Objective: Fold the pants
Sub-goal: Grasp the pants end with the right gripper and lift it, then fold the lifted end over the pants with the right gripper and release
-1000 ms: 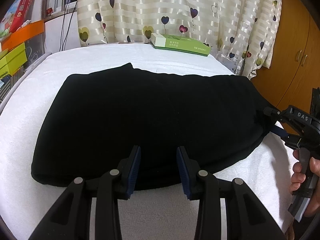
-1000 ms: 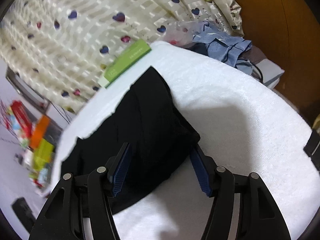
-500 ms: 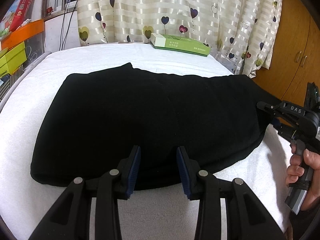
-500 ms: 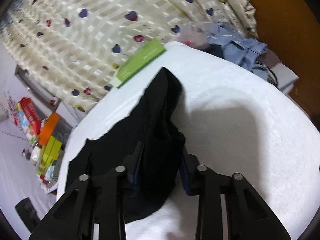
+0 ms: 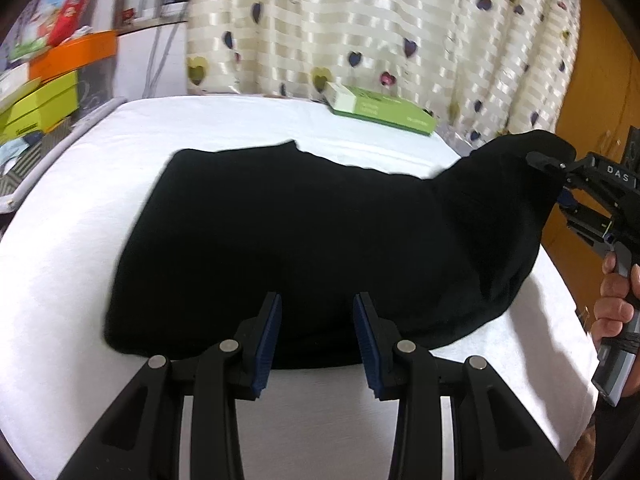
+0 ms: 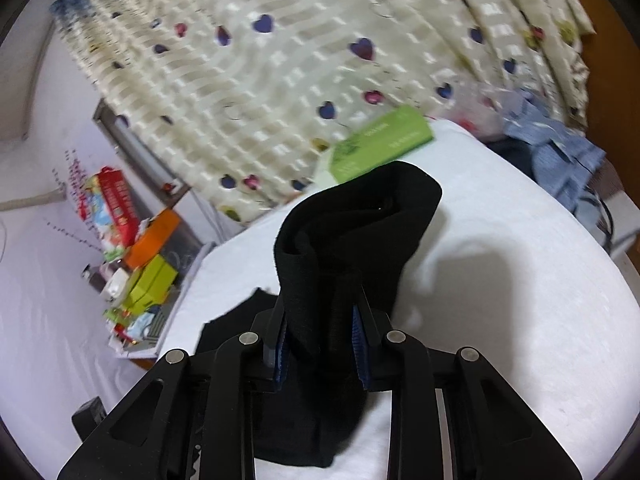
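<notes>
Black pants (image 5: 304, 240) lie folded on a white towel-covered table (image 5: 80, 248). Their right end is lifted off the surface, pinched by my right gripper (image 5: 560, 184), which a hand (image 5: 616, 304) holds at the right edge of the left wrist view. In the right wrist view the right gripper (image 6: 320, 344) is shut on a bunched fold of the pants (image 6: 352, 232) that stands up between its blue pads. My left gripper (image 5: 318, 328) hovers open over the near edge of the pants, with nothing between its fingers.
A green and white box (image 5: 380, 108) lies at the table's far edge, before a heart-patterned curtain (image 5: 360, 28). Coloured boxes (image 5: 44, 88) are stacked at the left. Blue clothes (image 6: 556, 152) lie heaped beyond the table's right side, near a wooden wardrobe (image 5: 600, 80).
The right gripper closed on the right end of the pants and raised it off the table. The left gripper stayed open and its view shifted slightly.
</notes>
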The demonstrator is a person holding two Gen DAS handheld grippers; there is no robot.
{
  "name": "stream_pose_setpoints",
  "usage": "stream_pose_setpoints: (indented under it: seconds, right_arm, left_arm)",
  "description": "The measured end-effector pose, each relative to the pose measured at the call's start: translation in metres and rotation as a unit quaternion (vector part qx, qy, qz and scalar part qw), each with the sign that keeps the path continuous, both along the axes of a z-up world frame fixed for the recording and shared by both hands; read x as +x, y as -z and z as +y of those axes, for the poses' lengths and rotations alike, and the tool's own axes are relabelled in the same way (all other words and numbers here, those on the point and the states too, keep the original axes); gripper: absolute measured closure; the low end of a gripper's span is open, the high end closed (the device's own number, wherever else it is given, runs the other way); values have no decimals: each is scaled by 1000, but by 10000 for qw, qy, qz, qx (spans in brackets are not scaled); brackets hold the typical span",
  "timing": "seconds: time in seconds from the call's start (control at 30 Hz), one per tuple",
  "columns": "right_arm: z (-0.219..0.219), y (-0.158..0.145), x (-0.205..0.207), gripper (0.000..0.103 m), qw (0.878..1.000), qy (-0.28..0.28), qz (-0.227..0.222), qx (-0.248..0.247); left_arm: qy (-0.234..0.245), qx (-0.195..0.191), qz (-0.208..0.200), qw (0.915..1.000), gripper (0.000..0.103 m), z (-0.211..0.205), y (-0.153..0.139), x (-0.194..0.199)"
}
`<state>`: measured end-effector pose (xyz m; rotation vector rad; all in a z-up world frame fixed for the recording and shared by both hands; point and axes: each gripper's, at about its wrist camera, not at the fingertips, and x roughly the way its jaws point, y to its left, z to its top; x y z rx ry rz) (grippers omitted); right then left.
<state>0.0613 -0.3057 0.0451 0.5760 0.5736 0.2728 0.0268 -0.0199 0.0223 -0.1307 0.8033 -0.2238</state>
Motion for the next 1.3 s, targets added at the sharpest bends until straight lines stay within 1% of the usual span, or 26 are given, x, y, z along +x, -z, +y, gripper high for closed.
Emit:
stream_pose_setpoints:
  seconds: [0.27,0.43,0.57,0.67,0.73,0.83,0.9,0.97,1.03,1.07,1.1,1.13,1.2,1.27,1.3]
  right_arm:
    - [49,-29,10,78,9971,-592,-338,-336]
    - [89,-48,13,79,9918,-1023,-568,-521]
    - [123,-49,18,79,9859,-1421,-593,-660]
    - [155,-43,21,79,9796,-1752,-546,-817]
    - [177,-34,22,79,9742,-1984,-469,-968]
    - [211,-13,27,79,9634,-2359,-218,-1251]
    - [234,7,30,78,9549,-2580,27,-1468]
    - [247,22,31,74,9479,-2763,205,-1575]
    - [259,32,28,64,9387,-2924,326,-1797]
    - [263,34,25,61,9355,-3012,304,-1822]
    - [263,33,20,57,9334,-3105,248,-1784]
    - [263,31,17,56,9320,-3168,198,-1748]
    - [257,26,8,56,9274,-3421,53,-1514]
    - [250,24,2,56,9213,-3691,22,-1225]
    - [245,23,-1,56,9201,-3742,10,-1159]
  left_arm:
    - [-538,-67,-91,9985,63,41,-3,-5]
    - [-799,-142,-121,9966,64,64,-3,-12]
    - [-990,-172,-110,9949,64,80,-2,-18]
    - [-1145,-218,-111,9931,64,94,-2,-24]
    - [-1232,-218,-119,9921,64,102,-2,-27]
    - [-1379,-219,-116,9901,64,114,-2,-31]
    - [-1485,-217,-99,9886,64,122,-2,-32]
    - [-1580,-215,-86,9872,64,130,-1,-34]
    - [-1663,-211,-78,9858,64,137,-1,-36]
    - [-1702,-210,-85,9851,64,140,-1,-38]
    - [-1736,-209,-100,9845,64,142,-2,-40]
    - [-1768,-213,-116,9839,64,145,-2,-42]
    - [-1833,-237,-149,9827,64,150,-4,-44]
    - [-1868,-258,-170,9819,64,154,-5,-45]
    - [-1869,-261,-182,9819,64,155,-5,-45]
